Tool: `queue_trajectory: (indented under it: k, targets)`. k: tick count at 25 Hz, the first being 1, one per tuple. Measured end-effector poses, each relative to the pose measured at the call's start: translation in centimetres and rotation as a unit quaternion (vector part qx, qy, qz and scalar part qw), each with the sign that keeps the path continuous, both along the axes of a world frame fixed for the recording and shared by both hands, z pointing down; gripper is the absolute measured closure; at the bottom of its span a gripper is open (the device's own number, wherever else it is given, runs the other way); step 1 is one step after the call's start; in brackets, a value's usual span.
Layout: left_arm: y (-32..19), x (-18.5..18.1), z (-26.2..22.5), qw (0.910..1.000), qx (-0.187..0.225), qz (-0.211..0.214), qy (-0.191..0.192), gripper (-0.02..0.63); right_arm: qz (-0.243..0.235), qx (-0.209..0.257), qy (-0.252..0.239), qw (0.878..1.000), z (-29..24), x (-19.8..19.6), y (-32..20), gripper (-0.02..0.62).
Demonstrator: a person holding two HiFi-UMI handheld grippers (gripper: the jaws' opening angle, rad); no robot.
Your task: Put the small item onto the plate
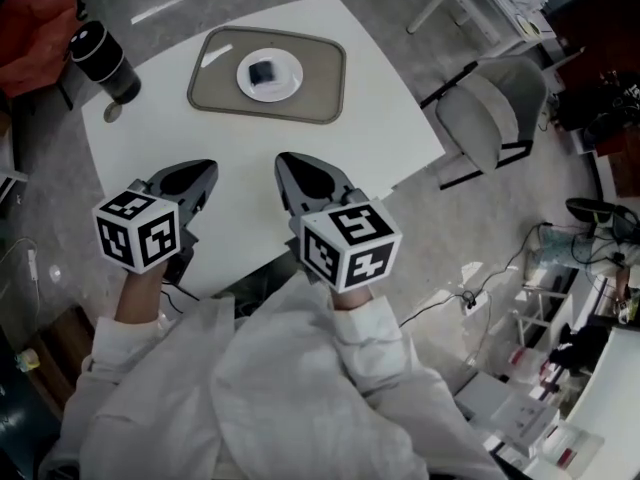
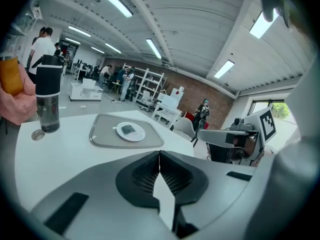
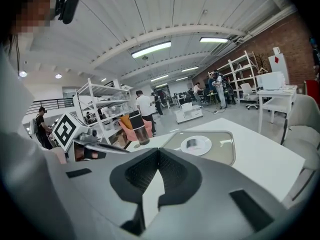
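1. Head view: shows one small, dark, squarish item (image 1: 264,72) lying at the middle of one round white plate (image 1: 291,80). Places the plate on one grey-beige, rounded-rectangular tray mat (image 1: 215,93) toward the far edge of the white table (image 1: 380,118). Counts one black cylindrical bottle (image 1: 103,60) at the far left corner, one small round disc (image 1: 112,113) just beside it, and one grey chair (image 1: 495,118) off the right edge. Finds two grey two-jaw grippers over the near edge, the left gripper (image 1: 208,164) and the right gripper (image 1: 282,158), each bearing one black-and-white marker cube, both well apart from the plate.

2. Left gripper view: shows the left gripper (image 2: 159,154) clenched tight on nothing. Beyond it, gives the same single dark item (image 2: 128,129) on the plate (image 2: 140,135), low and flat in look, with the bottle (image 2: 48,96) to the left.

3. Right gripper view: shows the right gripper (image 3: 158,151) likewise clenched, grasping nothing. Places the one item (image 3: 191,144) on the plate (image 3: 203,148), inside the tray mat (image 3: 225,154).
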State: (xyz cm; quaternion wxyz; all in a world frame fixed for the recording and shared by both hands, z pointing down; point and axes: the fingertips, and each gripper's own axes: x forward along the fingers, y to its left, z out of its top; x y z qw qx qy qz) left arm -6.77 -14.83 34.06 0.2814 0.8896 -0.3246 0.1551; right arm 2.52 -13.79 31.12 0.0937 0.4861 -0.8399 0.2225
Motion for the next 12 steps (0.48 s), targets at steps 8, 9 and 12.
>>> queue_trajectory:
  k: [8, 9, 12]
  targets:
    - [2.9, 1.4, -0.8, 0.9998, 0.007, 0.009, 0.014, 0.595, -0.029, -0.003, 0.008, 1.000, 0.4, -0.9, 2.9, 0.580]
    - [3.2, 1.5, -0.8, 0.9998, 0.007, 0.009, 0.014, 0.595, -0.034, -0.003, 0.009, 0.999, 0.4, -1.1, 3.1, 0.580]
    - [3.7, 1.8, -0.7, 0.9999, 0.003, 0.006, 0.014, 0.595, -0.052, -0.004, 0.013, 0.999, 0.5, -1.6, 3.3, 0.580]
